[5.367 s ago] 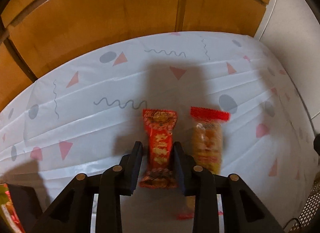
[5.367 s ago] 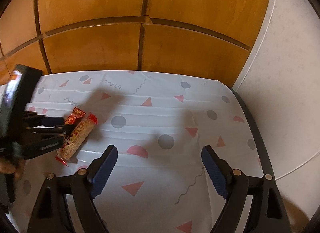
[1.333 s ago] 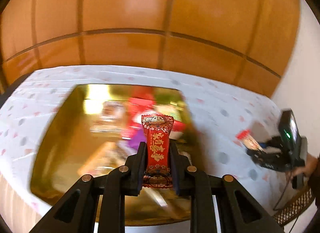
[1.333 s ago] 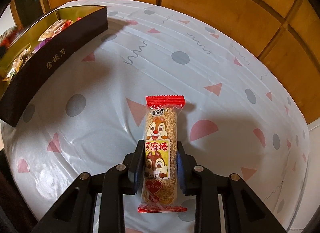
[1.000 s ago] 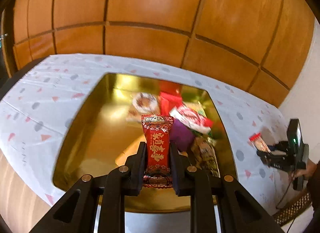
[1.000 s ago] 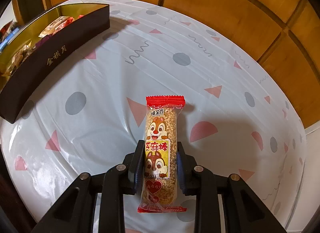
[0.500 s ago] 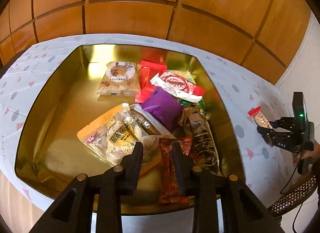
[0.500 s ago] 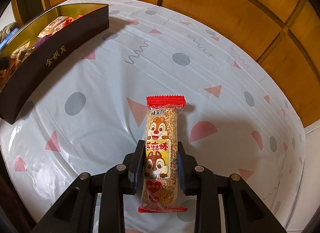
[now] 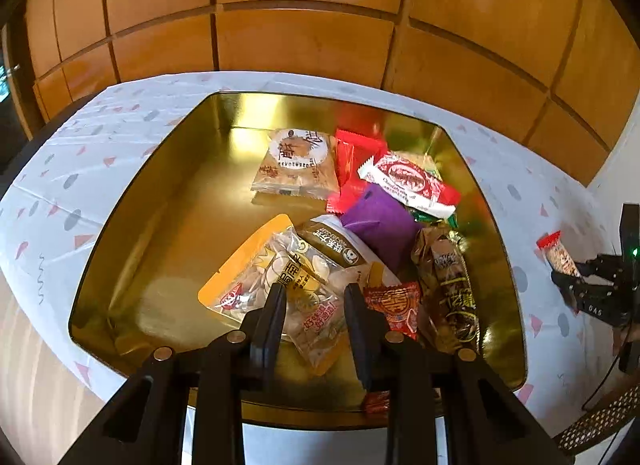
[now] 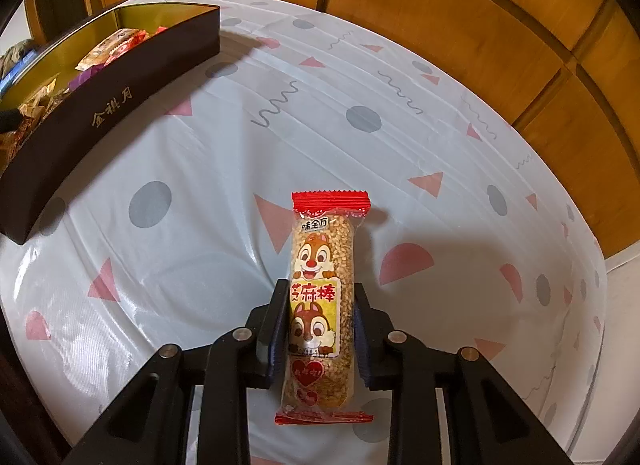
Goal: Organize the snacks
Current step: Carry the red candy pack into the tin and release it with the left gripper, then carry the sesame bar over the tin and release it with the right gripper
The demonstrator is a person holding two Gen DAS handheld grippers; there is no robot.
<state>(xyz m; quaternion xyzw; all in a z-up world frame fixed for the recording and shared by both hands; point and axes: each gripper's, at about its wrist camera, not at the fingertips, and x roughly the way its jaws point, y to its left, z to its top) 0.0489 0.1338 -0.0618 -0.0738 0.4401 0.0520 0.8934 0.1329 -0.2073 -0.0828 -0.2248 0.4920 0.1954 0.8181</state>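
My left gripper (image 9: 315, 297) is open and empty above the near end of the gold-lined box (image 9: 132, 225), which holds several snacks. The red candy packet (image 9: 394, 307) lies in the box just right of my right finger. My right gripper (image 10: 320, 311) is shut on the sesame bar (image 10: 322, 285), a clear wrapper with red ends and chipmunk pictures, held above the patterned tablecloth. The right gripper and its bar (image 9: 560, 257) also show at the far right of the left wrist view. The box's dark outer wall (image 10: 100, 121) is at upper left in the right wrist view.
In the box lie a round-biscuit packet (image 9: 298, 163), a purple packet (image 9: 378, 225), a red-and-white wafer bar (image 9: 408, 181), a brown bar (image 9: 448, 281) and a yellow-edged clear bag (image 9: 276, 269). Wood panelling (image 9: 304, 41) backs the table. A white wall (image 10: 624, 305) is on the right.
My left gripper carried the red candy packet over the box, opened and dropped it; the packet now lies in the box at right. My right gripper stays shut on the sesame bar, barely moving.
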